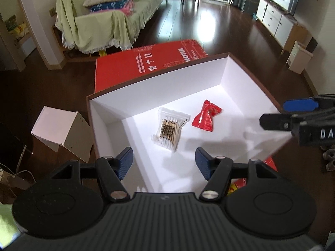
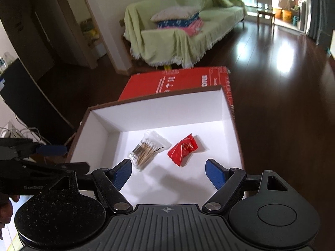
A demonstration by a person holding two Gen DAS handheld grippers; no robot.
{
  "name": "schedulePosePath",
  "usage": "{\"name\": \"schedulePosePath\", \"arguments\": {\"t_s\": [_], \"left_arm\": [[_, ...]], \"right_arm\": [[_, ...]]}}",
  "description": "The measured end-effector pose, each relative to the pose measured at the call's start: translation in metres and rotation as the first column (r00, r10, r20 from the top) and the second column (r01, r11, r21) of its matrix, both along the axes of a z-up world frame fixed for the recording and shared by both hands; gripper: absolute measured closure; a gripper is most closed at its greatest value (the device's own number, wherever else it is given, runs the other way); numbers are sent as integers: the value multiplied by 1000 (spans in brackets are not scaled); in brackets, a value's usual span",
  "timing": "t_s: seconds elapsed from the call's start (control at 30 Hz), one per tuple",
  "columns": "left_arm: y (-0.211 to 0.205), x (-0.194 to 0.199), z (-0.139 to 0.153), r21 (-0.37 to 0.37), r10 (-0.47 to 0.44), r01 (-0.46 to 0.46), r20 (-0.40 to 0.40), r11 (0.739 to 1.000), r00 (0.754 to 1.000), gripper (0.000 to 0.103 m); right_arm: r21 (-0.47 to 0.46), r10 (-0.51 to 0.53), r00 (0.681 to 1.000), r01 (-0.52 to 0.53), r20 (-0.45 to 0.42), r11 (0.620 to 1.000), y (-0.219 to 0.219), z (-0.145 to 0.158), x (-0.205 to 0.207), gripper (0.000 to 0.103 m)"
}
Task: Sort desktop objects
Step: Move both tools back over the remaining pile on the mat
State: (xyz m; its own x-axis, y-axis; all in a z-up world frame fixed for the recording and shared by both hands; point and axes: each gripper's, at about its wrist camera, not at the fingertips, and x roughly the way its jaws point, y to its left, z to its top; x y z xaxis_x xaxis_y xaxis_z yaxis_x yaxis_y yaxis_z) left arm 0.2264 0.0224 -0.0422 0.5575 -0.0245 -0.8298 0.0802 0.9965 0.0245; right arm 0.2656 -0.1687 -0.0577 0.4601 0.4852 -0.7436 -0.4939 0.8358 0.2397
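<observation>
Now both claws hang over the near edge of the white box [image 1: 117, 113], each released with nothing between its blue pads. The left gripper [image 1: 164, 163] has its jaws spread wide above the box floor, on the box's left-hand near side. The right gripper [image 2: 168, 172] is likewise spread and empty, over the near part of the same floor; seen from the left wrist camera its fingers reach in across the box's right wall, while from the right wrist camera the left gripper shows beside the box's left wall.

Inside the box, lying flat on the floor, are two things. A clear swab bag [image 1: 170, 130], marked 100PCS and holding wooden-stemmed cotton swabs, lies near the middle of the box, just ahead of the left gripper's gap. A red packet [image 1: 206, 116], crinkled and pinched at its waist, lies just beside the bag toward the box's right wall, apart from it and not touching. Both sit well clear of the box's far wall.

Beyond the box's far wall a red carton [image 1: 146, 62] lies flat, the box resting partly on it. Left of the box stands a small white bin [image 1: 62, 129], tilted. Farther behind the box is a sofa [image 1: 100, 27] under a pale green cover, on dark wooden flooring.
</observation>
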Motion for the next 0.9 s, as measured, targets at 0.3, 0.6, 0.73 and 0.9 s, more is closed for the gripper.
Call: {"name": "schedulePosePath", "arguments": {"t_s": [0.3, 0.6, 0.73, 0.9], "left_arm": [[9, -72, 13, 5, -50, 50, 41, 999, 998, 41], [6, -136, -25, 19, -126, 127, -37, 992, 991, 41], [5, -152, -43, 34, -135, 138, -77, 990, 988, 41], [7, -158, -59, 31, -127, 131, -113, 991, 985, 41]], "right_arm": [[49, -47, 999, 46, 7, 998, -28, 15, -58, 23], [25, -79, 986, 84, -148, 996, -53, -20, -101, 23], [-9, -81, 973, 81, -215, 997, -57, -44, -113, 23], [-41, -72, 959, 63, -274, 997, -57, -66, -124, 23]]}}
